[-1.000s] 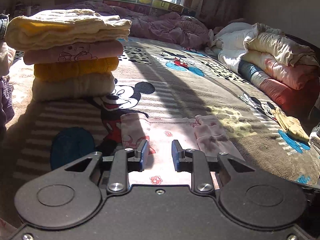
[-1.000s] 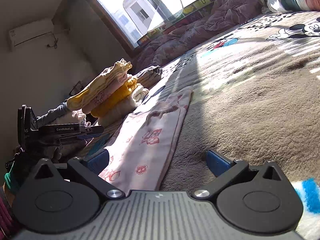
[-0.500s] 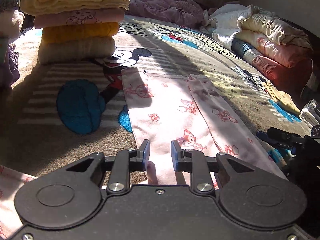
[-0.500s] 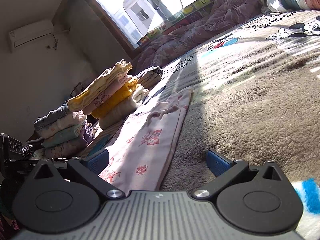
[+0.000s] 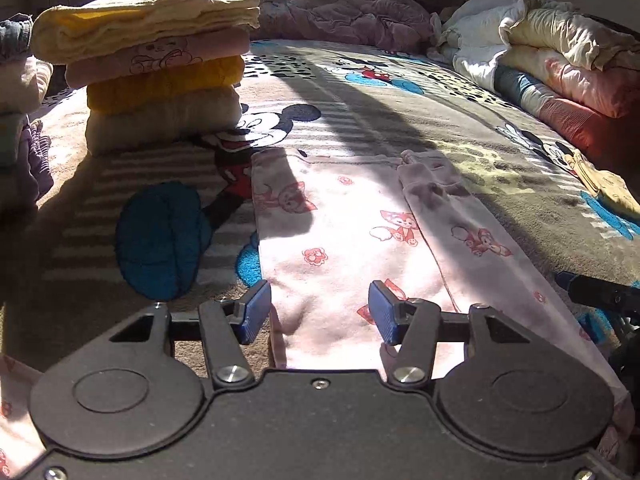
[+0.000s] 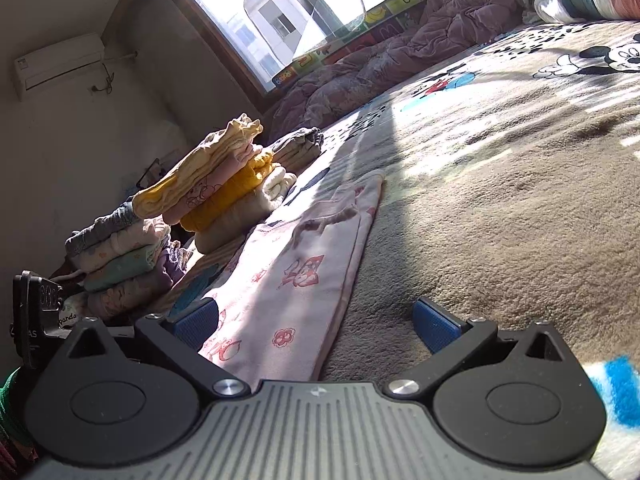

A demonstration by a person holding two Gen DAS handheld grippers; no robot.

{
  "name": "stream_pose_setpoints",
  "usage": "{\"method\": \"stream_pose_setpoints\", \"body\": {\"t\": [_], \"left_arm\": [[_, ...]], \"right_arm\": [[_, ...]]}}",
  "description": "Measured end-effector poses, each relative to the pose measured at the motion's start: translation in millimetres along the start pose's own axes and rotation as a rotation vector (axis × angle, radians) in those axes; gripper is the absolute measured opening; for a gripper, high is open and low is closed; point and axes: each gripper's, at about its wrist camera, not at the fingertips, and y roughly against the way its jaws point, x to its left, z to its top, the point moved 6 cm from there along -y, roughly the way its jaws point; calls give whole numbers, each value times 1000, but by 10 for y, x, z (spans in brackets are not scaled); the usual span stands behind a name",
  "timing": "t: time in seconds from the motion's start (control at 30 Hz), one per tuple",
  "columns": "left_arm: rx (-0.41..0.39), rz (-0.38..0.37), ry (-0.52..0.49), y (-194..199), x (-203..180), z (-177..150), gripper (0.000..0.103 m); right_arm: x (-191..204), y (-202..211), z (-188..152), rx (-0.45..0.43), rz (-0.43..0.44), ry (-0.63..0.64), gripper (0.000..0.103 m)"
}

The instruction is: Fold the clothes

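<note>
Pink on tan
Pale pink garment [image 5: 352,232] printed with red foxes and flowers; tan Mickey-patterned blanket [image 5: 400,120]; blue gripper pads [image 5: 256,312].

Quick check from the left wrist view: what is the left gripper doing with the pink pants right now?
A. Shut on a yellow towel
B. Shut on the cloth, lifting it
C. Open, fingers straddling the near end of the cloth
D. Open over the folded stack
C: the left gripper is open, its blue fingers apart on either side of the near end of the pink pants, which lie flat on the blanket.
</note>
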Motion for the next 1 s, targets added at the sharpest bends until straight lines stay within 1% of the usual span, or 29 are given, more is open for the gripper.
{"method": "stream_pose_setpoints", "body": {"t": [0.03, 0.1, 0.13, 0.17, 0.23, 0.3, 0.37, 0.43, 0.47, 0.57, 0.63, 0.67, 0.7, 0.73, 0.77, 0.8, 0.83, 0.87, 0.97, 1.0], "left_arm": [[-33, -26, 17, 10, -2, 117, 49], [-47, -85, 76, -111, 30, 324, 42], [-54, -114, 106, -170, 46, 428, 37], [-52, -147, 134, -246, 59, 515, 36], [-5, -213, 160, -492, 57, 574, 37], [44, -219, 189, -744, 120, 587, 37], [89, -211, 262, -977, 289, 583, 38], [100, -195, 358, -1127, 540, 628, 37], [101, -193, 399, -1182, 645, 660, 39], [76, -239, 455, -1187, 780, 827, 43], [89, -307, 461, -1199, 736, 848, 49], [101, -299, 468, -1234, 736, 825, 51], [109, -241, 459, -1269, 771, 796, 50], [98, -189, 442, -1273, 817, 779, 32], [81, -154, 441, -1259, 864, 773, 30], [45, -162, 476, -1193, 913, 797, 31], [15, -171, 493, -1112, 941, 832, 35], [5, -195, 489, -1032, 930, 857, 40], [-21, -269, 479, -796, 891, 918, 44], [-14, -304, 485, -740, 855, 889, 45]], "right_arm": [[31, -18, -12, 8, -19, 23, 103], [71, -44, -31, 18, -46, 57, 103], [75, -51, -37, 19, -50, 64, 103], [64, -46, -35, 16, -44, 57, 103], [32, -28, -30, 6, -28, 39, 103], [17, -24, -27, -1, -18, 31, 103], [-3, -21, -20, -7, -6, 19, 103], [-27, -10, -12, -15, 10, 3, 103], [-32, -5, -11, -18, 15, -3, 103], [-34, -6, -13, -22, 18, -3, 103], [-41, -9, -13, -23, 22, -5, 103], [-47, -9, -12, -24, 24, -7, 103], [-54, -9, -9, -26, 28, -10, 103], [-63, -10, -6, -26, 31, -14, 103], [-71, -12, -2, -27, 34, -18, 103], [-73, -14, 0, -27, 35, -19, 103], [-74, -15, 2, -27, 35, -19, 103], [-75, -17, 3, -26, 34, -19, 103], [-78, -20, 7, -26, 35, -20, 103], [-78, -22, 8, -26, 35, -22, 103]]}}
